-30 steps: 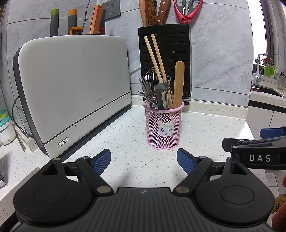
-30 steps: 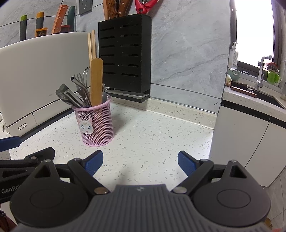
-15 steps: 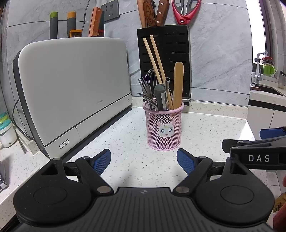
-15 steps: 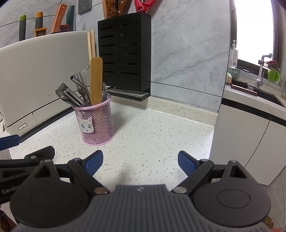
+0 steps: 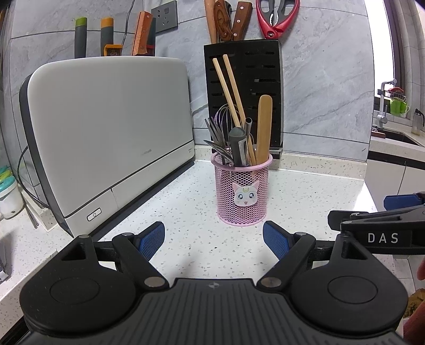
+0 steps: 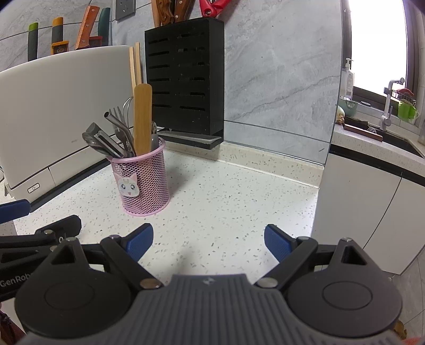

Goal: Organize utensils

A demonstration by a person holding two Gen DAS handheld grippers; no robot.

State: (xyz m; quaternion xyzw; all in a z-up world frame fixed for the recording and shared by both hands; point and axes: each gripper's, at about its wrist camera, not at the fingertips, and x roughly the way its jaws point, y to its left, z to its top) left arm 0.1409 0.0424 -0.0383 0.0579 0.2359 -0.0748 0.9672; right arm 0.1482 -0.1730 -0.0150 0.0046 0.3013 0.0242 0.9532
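Note:
A pink mesh utensil holder (image 5: 242,193) with a cat sticker stands on the speckled white counter, also in the right wrist view (image 6: 143,183). It holds two chopsticks (image 5: 229,87), a wooden spatula (image 5: 264,127), forks, a whisk, a metal straw and a grey-handled tool. My left gripper (image 5: 213,238) is open and empty, in front of the holder. My right gripper (image 6: 207,240) is open and empty, to the right of the holder and nearer me. The right gripper's finger shows in the left wrist view (image 5: 372,220).
A large white appliance (image 5: 106,127) stands left of the holder. A black knife block (image 5: 243,87) with knives and red scissors (image 5: 277,16) stands behind it against the grey wall. The counter edge (image 6: 316,201) drops off at right; a sink (image 6: 393,132) lies beyond.
Both views have shifted only slightly. The holder sits a touch lower in the left wrist view. Both grippers stay open.

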